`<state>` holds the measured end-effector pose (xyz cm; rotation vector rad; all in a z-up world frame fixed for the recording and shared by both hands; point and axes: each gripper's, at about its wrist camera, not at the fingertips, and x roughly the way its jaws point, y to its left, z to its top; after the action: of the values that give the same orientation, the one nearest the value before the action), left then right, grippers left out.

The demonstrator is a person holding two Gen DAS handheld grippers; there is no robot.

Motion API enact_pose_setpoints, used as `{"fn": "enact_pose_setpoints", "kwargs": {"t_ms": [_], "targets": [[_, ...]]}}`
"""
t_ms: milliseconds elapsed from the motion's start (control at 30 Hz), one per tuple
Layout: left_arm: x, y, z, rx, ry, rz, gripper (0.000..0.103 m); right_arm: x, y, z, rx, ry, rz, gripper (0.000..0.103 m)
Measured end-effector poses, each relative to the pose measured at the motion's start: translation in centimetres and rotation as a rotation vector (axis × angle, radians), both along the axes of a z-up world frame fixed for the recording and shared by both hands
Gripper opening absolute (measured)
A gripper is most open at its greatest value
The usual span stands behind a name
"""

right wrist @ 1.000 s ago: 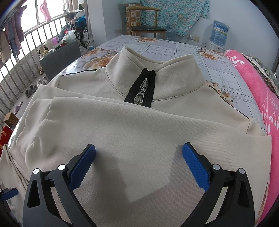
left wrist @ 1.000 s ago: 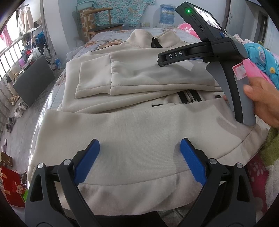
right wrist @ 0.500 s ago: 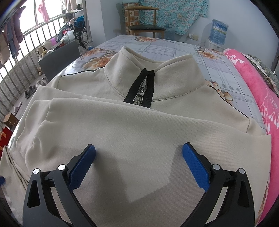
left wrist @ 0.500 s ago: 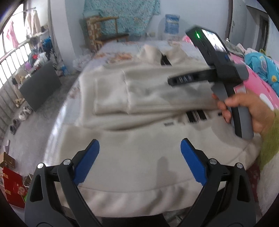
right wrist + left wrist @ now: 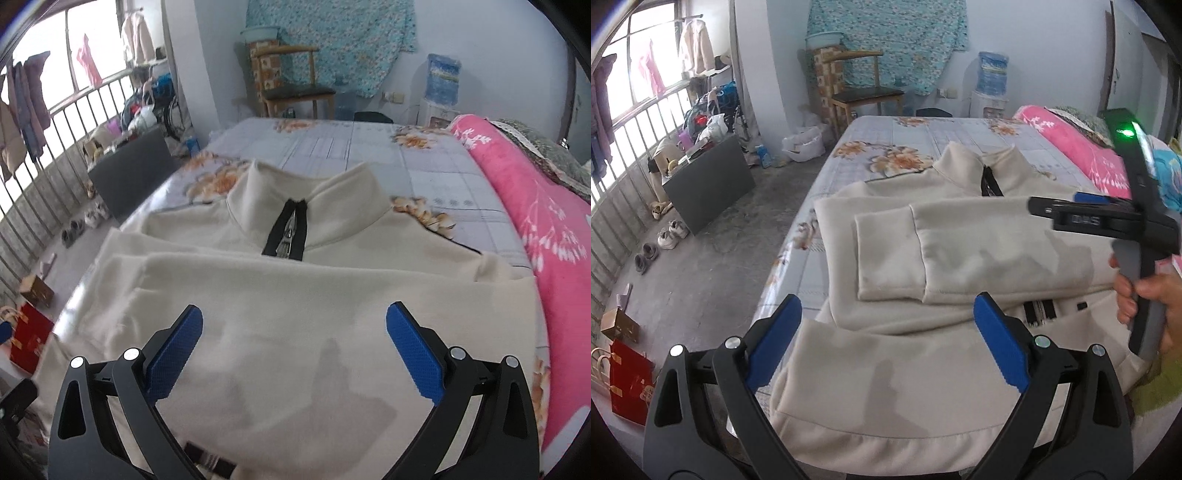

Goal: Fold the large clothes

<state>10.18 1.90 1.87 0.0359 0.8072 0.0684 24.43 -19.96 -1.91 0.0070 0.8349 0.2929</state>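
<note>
Both grippers lifted since earlier; left gripper (image 5: 886,332), right gripper (image 5: 295,339) wide open, empty, above jacket (image 5: 923,362); sleeves (image 5: 960,258) at 12 o'clock, crossed for folding.

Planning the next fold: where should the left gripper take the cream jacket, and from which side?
Judging by the pose, take the hem band of the cream jacket. It is the nearest free edge, lying flat across the bed's near side, below the open left gripper. Come from the near side, low, one finger under the band. Sleeves are already folded across the chest.
</note>
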Motion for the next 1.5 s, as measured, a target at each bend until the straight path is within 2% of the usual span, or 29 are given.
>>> {"fn": "enact_pose_setpoints", "kwargs": {"t_ms": [200, 500, 800, 1067, 1267, 1500], "targets": [[0.4, 1.4, 1.9, -0.018, -0.014, 0.019, 0.091, -2.0, -0.4, 3.3, 0.04, -0.043, -0.007, 0.097], [-0.4, 3.6, 4.2, -0.056, -0.036, 0.075, 0.091, -5.3, 1.3, 7.2, 0.0, -0.128, 0.039, 0.097], [-2.3, 5.5, 5.3, -0.105, -0.051, 0.117, 0.091, -7.9, 2.9, 9.4, -0.005, -0.17, 0.087, 0.097], [-3.1, 6.8, 6.7, -0.092, -0.078, 0.13, 0.091, -8.8, 4.0, 10.5, -0.012, -0.194, 0.118, 0.097], [-1.4, 7.8, 8.5, -0.091, -0.092, 0.112, 0.091, -8.3, 5.0, 11.8, -0.009, -0.207, 0.148, 0.097], [2.4, 9.5, 10.2, -0.122, -0.107, 0.109, 0.091, -6.0, 5.3, 12.5, 0.018, -0.187, 0.162, 0.097]]}}
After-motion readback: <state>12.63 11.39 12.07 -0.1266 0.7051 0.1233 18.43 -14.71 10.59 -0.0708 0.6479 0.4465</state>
